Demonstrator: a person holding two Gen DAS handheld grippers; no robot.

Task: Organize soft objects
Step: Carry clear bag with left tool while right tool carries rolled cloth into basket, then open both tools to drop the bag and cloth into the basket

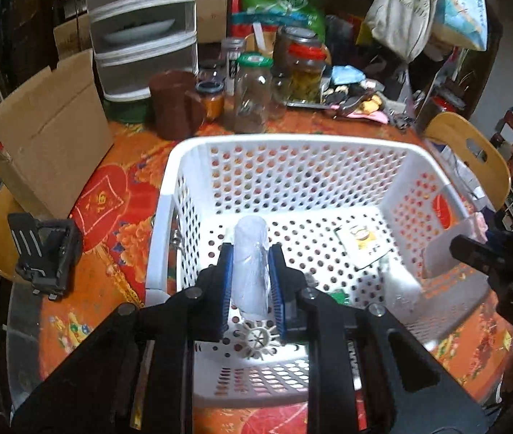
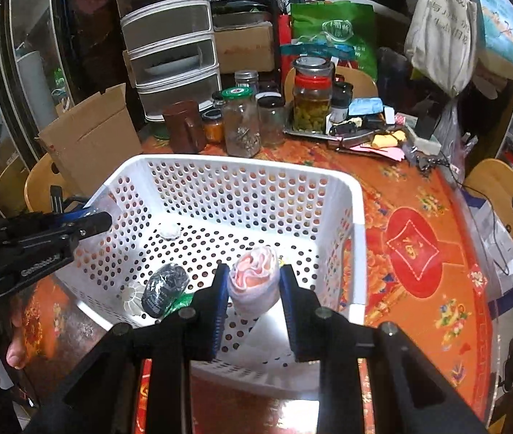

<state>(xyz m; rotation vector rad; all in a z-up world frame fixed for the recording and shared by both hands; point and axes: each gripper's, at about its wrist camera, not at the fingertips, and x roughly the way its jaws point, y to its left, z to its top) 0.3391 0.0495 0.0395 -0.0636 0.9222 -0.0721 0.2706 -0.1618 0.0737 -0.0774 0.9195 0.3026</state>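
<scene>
- Nearest in the left wrist view, the left tool (image 1: 251, 271) is clamped tight on a white roll (image 1: 250, 264) of soft material wrapped in clear film; the roll's long axis runs along the fingers, its far end poking out past the tips.
- That roll hangs over the inside of the white basket (image 1: 292, 144), above the floor on the basket's left half, so I judge the coming move is a plain drop or lowering, with no wall to clear.
- Nearest in the right wrist view, the right tool (image 2: 254, 284) is closed partway on a pink-and-white rolled cloth (image 2: 254, 278), pads pressing both sides, the spiral end facing the camera's far side.
- This cloth is over the basket's right half, inside the near-right corner; each hand is nearer its own half.
- On the basket floor lie a dark film-wrapped bundle (image 2: 164, 291) near the front-left, a small white round piece (image 2: 169, 230) farther back, and a flat yellow-labelled packet (image 1: 361, 244) toward the right.
- Only the right view shows the dark bundle clearly; in the left view the tool's body hides that corner. Only the left view shows the packet's face.
- Beyond the basket on the orange tabletop (image 2: 419, 289) stand glass jars (image 2: 242, 126), well apart from the work.
</scene>
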